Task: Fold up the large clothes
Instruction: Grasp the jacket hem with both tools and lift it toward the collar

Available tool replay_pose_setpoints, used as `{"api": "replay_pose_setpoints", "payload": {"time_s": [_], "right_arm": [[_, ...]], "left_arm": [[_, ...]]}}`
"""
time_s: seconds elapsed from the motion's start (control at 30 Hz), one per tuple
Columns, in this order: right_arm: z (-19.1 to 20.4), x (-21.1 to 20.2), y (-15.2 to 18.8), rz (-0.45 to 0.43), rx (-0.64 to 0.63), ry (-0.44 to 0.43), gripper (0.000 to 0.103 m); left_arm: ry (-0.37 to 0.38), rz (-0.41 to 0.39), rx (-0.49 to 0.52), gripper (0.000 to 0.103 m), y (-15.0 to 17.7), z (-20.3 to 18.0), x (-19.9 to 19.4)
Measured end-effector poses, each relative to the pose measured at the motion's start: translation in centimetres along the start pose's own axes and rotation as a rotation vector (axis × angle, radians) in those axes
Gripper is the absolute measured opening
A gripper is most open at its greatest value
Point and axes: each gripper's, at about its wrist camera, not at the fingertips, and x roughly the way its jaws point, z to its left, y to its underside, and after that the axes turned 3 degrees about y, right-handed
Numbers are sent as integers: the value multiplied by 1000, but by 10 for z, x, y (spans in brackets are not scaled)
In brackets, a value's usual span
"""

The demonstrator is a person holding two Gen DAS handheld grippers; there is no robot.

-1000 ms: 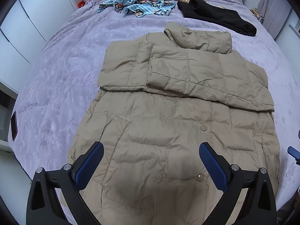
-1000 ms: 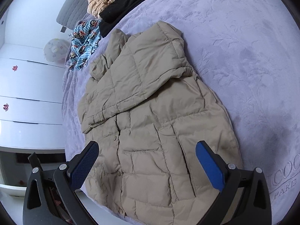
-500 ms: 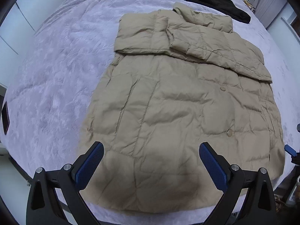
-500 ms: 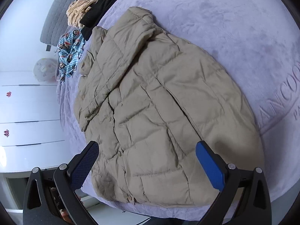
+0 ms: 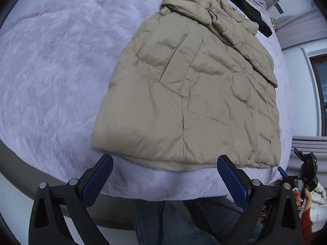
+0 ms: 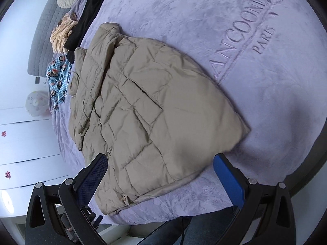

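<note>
I hold both grippers spread wide and empty: my left gripper (image 5: 164,176) and right gripper (image 6: 160,173) sit just short of the beige puffer jacket (image 5: 196,94) hem, sleeves already folded across. Next I judge the hem needs pinching at both corners; the black garment (image 6: 85,20) lies well beyond

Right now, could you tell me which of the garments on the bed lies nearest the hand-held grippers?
The beige puffer jacket, spread flat with its hem at the bed's near edge. The black garment, the cartoon-print blue one and the striped cream one lie beyond it.
</note>
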Motion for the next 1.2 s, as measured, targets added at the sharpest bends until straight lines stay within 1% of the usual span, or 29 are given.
{"api": "replay_pose_setpoints", "payload": {"time_s": [0.07, 0.13, 0.23, 0.3, 0.33, 0.4, 0.47, 0.5, 0.53, 0.57, 0.6, 0.63, 0.67, 0.7, 0.73, 0.77, 0.8, 0.83, 0.87, 1.03, 1.2], "right_arm": [[-13, 1, 3, 9, 40, -13, 94], [-26, 7, 7, 18, 93, -45, 90], [-38, 20, 12, 41, 150, -77, 81], [-41, 29, 14, 53, 168, -93, 80], [-41, 34, 16, 57, 175, -94, 80], [-41, 41, 17, 65, 193, -109, 80], [-40, 45, 15, 61, 207, -131, 80], [-40, 46, 14, 56, 216, -143, 80], [-39, 48, 13, 52, 230, -156, 80], [-39, 50, 11, 51, 247, -171, 80], [-39, 51, 10, 52, 261, -186, 80], [-38, 53, 8, 54, 273, -200, 80], [-37, 55, 7, 57, 280, -212, 80], [-36, 56, 6, 59, 283, -225, 79], [-34, 56, 5, 60, 281, -232, 67], [-33, 56, 3, 61, 278, -235, 49], [-32, 56, 1, 62, 273, -236, 41], [-30, 55, 0, 58, 265, -232, 23], [-27, 53, -3, 52, 254, -224, 14], [-2, 39, -18, 36, 157, -228, 12], [53, 13, -51, 11, -31, -219, 11]], "left_arm": [[46, 39, -20, 102, 5, 5, 8], [97, 73, -40, 102, 7, 7, 19], [163, 81, -43, 102, 2, 1, 36], [175, 79, -53, 102, -5, -6, 47], [199, 72, -60, 102, -10, -11, 51], [227, 52, -72, 102, -20, -18, 57], [240, 32, -92, 102, -27, -22, 61], [238, 23, -106, 98, -30, -22, 63], [233, 17, -117, 84, -33, -22, 65], [222, 20, -125, 74, -36, -22, 67], [212, 25, -130, 53, -39, -22, 69], [203, 33, -132, 30, -42, -22, 70], [196, 36, -133, 22, -44, -22, 70], [192, 27, -130, 19, -46, -21, 67], [192, 11, -123, 13, -47, -21, 62], [189, -8, -108, 12, -49, -24, 56], [183, -27, -88, 12, -50, -27, 49], [177, -48, -64, 12, -52, -32, 42], [170, -63, -41, 12, -53, -36, 36], [138, -149, 66, 12, -73, -70, 5], [126, -252, 110, 12, -108, -93, -29]]}}
